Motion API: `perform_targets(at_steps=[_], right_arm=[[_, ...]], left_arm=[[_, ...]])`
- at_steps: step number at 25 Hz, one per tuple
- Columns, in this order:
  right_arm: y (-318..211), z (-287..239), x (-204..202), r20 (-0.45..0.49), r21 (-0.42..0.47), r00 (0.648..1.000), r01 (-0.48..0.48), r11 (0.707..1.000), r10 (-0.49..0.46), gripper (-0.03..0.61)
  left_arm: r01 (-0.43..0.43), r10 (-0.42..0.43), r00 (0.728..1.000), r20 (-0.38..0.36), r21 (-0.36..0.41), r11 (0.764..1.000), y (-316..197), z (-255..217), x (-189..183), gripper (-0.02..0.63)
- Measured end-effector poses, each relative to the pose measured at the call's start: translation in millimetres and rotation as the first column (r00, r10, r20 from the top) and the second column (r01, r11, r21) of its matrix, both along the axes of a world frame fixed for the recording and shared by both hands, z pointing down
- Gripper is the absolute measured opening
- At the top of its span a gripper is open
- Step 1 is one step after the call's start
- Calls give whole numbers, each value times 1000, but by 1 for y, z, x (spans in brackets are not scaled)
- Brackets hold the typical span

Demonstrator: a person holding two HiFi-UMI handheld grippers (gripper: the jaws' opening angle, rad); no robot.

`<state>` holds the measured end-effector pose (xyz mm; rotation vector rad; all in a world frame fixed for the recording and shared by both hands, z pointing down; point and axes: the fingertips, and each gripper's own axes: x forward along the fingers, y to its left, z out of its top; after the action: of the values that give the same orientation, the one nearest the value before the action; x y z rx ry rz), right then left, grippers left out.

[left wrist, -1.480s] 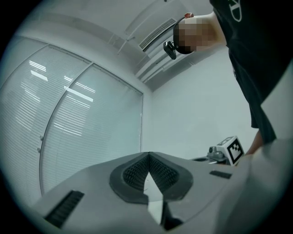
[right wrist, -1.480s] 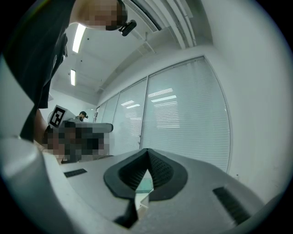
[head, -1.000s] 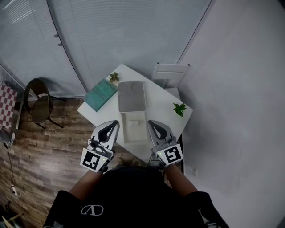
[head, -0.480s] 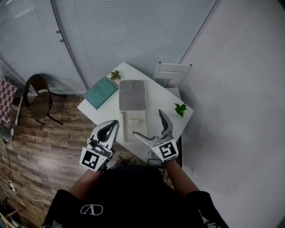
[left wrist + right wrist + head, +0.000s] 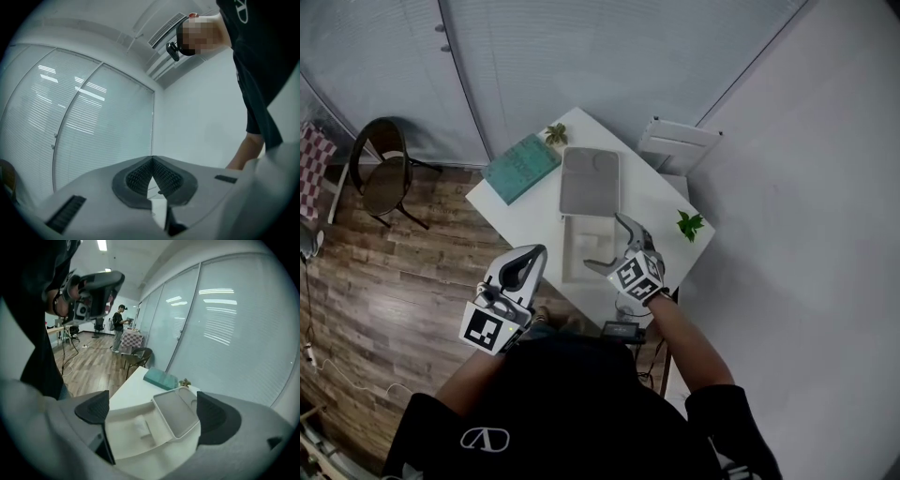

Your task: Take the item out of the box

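Reaching forward from a black short sleeve, the person's bare right forearm carries the right gripper [image 5: 613, 246] over the near right part of the box [image 5: 581, 251]. The box is shallow, white and open, and it lies on a white table [image 5: 525, 220]. This gripper's jaws stand wide apart with nothing pressed between them. In its own view the box fills the gap between the two dark pads, and neither pad touches it. The item [image 5: 141, 428], a small flat white piece, lies inside the box on its floor, near the middle. A grey lid [image 5: 589, 181] rests at the far end of the box, with its near edge against the box. A teal book [image 5: 521, 167] lies beyond the box to its far left, with a small potted plant [image 5: 555, 134] just past the book. The left arm is bent and held back, so the left gripper [image 5: 525, 267] hangs to the near left of the box, off the table's edge and above the wood floor [image 5: 384, 272]. Its jaws are closed together tip to tip with nothing between them, and in its own view they point up toward the blinds and a wall.
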<state>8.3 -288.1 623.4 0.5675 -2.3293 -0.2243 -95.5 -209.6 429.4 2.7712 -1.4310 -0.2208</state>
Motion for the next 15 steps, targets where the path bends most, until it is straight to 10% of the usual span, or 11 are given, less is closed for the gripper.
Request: perform_targets(at_steps=[15], right_arm=[[-16,179,-7,-388,-289,883,155,945,-263,536]], left_arm=[[114,-111,993,29,-118,987,15,44,-37,5]])
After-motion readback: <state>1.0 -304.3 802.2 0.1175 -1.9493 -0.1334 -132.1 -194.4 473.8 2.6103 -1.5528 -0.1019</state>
